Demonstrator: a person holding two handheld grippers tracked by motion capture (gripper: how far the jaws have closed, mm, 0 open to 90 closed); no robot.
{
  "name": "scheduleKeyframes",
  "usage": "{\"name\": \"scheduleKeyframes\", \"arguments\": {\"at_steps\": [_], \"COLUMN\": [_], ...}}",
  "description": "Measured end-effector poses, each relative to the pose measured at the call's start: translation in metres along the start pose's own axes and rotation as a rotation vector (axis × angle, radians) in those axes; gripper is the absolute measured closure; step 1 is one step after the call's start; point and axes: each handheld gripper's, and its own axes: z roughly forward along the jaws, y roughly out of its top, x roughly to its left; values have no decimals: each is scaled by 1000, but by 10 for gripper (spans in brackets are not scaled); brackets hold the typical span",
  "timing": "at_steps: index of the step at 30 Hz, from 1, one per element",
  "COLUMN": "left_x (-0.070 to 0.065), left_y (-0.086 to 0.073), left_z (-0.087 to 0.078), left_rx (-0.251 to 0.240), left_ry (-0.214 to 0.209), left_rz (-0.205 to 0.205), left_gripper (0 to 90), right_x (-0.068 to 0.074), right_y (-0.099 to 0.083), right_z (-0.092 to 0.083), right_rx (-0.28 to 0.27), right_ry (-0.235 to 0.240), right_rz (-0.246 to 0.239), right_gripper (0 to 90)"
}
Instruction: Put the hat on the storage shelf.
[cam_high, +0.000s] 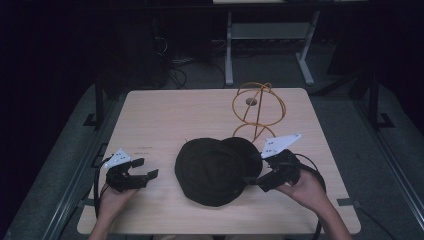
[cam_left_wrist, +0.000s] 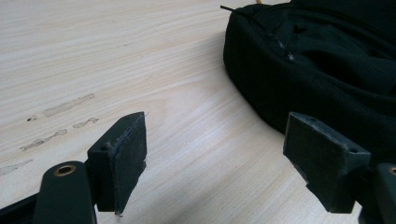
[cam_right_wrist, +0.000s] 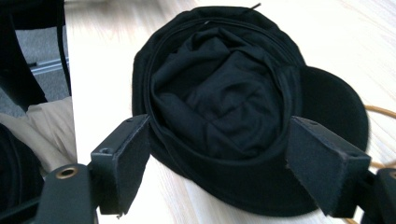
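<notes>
- between my two grippers, on the pale wooden table (cam_high: 165, 112), lies the black cap (cam_high: 212, 170), upside down with its hollow facing up.
- my right gripper (cam_high: 254, 181) sits at the cap's right edge, pointing left at it; in the right gripper view its jaws stand wide apart with the cap (cam_right_wrist: 219, 98) showing between and beyond them, and neither pad presses on the cloth, so it holds nothing.
- from that gripper the crumpled lining lies straight ahead, and the stiff brim (cam_right_wrist: 334, 105) sticks out ahead and to the right.
- my left gripper (cam_high: 148, 169) rests on the table to the cap's left, apart from it, jaws spread wide and gripping nothing.
- in the left gripper view the cap (cam_left_wrist: 327, 65) lies ahead and to the right of the jaws, with bare table under them.
- beyond my right gripper, past the brim, stands an orange wire stand (cam_high: 257, 107) of rings.
</notes>
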Motion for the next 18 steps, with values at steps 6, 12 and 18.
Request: {"name": "scheduleKeyframes", "arguments": {"at_steps": [6, 12, 18], "left_x": [2, 2, 2], "left_y": [1, 1, 1], "left_z": [-2, -3, -2], "left_rx": [-9, -10, -6], "left_ry": [4, 4, 2], "left_rz": [-1, 0, 5], "left_gripper": [211, 211, 211], "right_x": [6, 12, 21], "right_y": [14, 25, 33], "right_z": [19, 38, 53], "right_rx": [23, 46, 76], "right_ry": [24, 53, 88], "right_rz": [-42, -69, -96], "right_gripper": [253, 302, 356]}}
